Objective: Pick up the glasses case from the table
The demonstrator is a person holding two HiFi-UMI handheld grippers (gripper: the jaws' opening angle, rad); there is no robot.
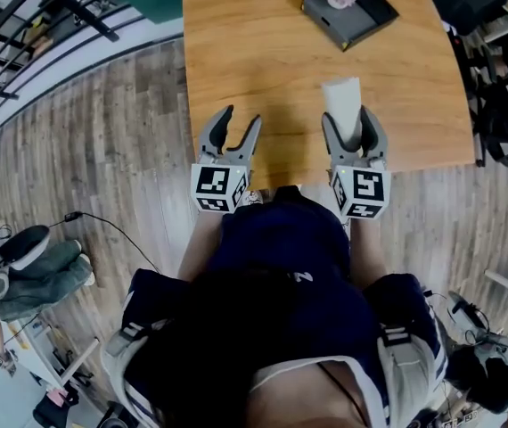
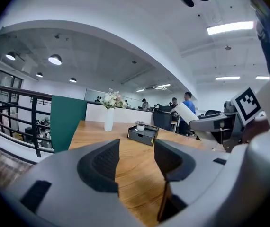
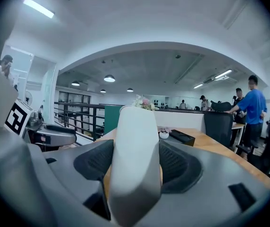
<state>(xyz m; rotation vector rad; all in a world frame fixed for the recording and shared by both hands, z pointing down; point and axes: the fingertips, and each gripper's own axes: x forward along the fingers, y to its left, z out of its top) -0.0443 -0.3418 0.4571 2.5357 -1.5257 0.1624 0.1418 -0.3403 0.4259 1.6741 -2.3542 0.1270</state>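
Observation:
The glasses case (image 1: 342, 103) is a smooth white oblong. My right gripper (image 1: 352, 125) is shut on it and holds it above the wooden table (image 1: 263, 69), its far end pointing away from me. In the right gripper view the case (image 3: 135, 160) fills the gap between both dark pads (image 3: 175, 167). My left gripper (image 1: 237, 125) hovers beside it near the table's front edge, open with nothing between its fingers (image 2: 99, 163). From the left gripper view the case (image 2: 186, 111) and the right gripper (image 2: 211, 124) show at the right.
A dark desk organiser (image 1: 348, 9) with a small flower pot sits at the table's far side, and a white vase (image 2: 109, 118) stands further back. Wood floor surrounds the table. Shoes and cables (image 1: 22, 266) lie at the left, a railing (image 1: 31, 34) beyond.

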